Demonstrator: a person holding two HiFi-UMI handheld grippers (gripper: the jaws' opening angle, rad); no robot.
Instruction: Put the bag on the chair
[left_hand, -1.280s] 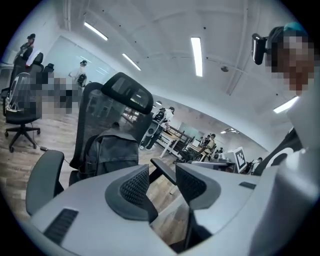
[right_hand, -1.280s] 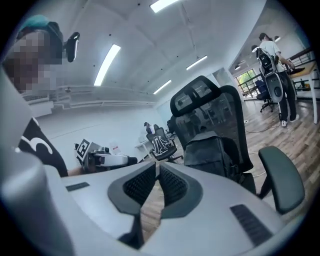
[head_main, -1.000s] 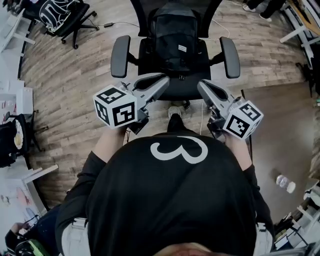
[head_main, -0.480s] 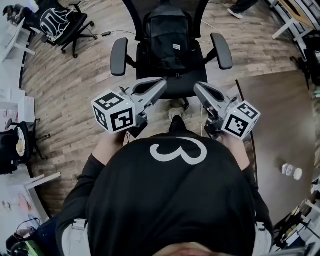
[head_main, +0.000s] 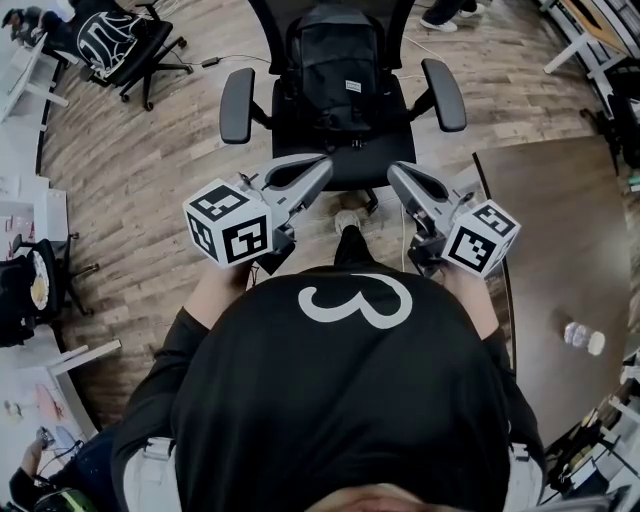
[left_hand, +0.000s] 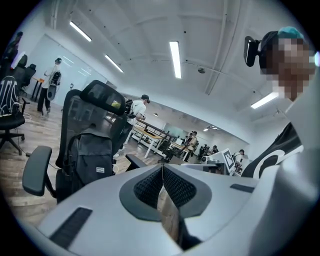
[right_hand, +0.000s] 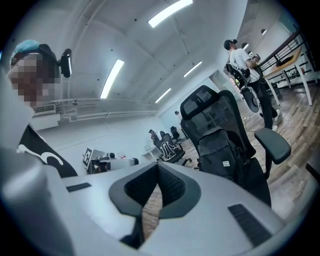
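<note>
Both hand-held grippers, the left hand-held gripper (head_main: 322, 160) and right hand-held gripper (head_main: 393, 170), are smooth grey plastic with ribbed black pads. They are clenched on nothing, each carrying a marker cube. Ahead, on the wood-plank floor (head_main: 150, 170), stands the black mesh-backed office chair (head_main: 355, 165) with rounded grey armrests. The black fabric backpack (head_main: 338, 65) sits upright on its seat against the backrest, a small white label (head_main: 352, 87) on its front. Since a second ago, both grippers have drawn back slightly from the chair; the bag has not shifted.
</note>
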